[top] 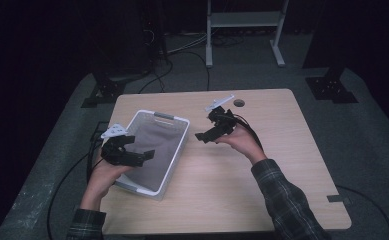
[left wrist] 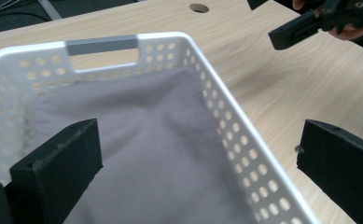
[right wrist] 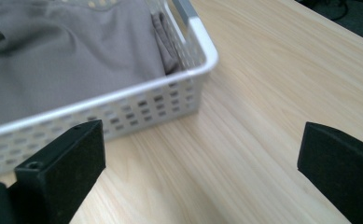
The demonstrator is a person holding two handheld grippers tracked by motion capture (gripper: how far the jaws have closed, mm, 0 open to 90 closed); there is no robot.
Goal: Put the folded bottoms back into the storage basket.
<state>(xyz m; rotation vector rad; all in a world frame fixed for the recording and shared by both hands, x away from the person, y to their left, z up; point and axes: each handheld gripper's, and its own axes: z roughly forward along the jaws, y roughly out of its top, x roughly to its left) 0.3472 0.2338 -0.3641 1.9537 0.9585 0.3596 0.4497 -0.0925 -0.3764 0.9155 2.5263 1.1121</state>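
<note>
counter [top: 262,165]: wood | basket [top: 174,150]: white, holds grey cloth [top: 154,150] | left tool [top: 132,152]: over basket, jaws apart, empty | right tool [top: 213,127]: beside basket, jaws apart, empty

Basket [left wrist: 226,116] cut off at left and bottom edges in left gripper view; near end out of frame. Grey cloth [left wrist: 146,140] runs off the bottom there, its lower part hidden behind the black jaws. Right gripper [left wrist: 310,23] clipped by the top edge (just a jaw and fingertips visible). In right gripper view the basket's far side is cropped at top and left, cloth [right wrist: 67,51] edges cropped too. High view: cloth folds too small to tell; person's sleeves cut by bottom edge.
</note>
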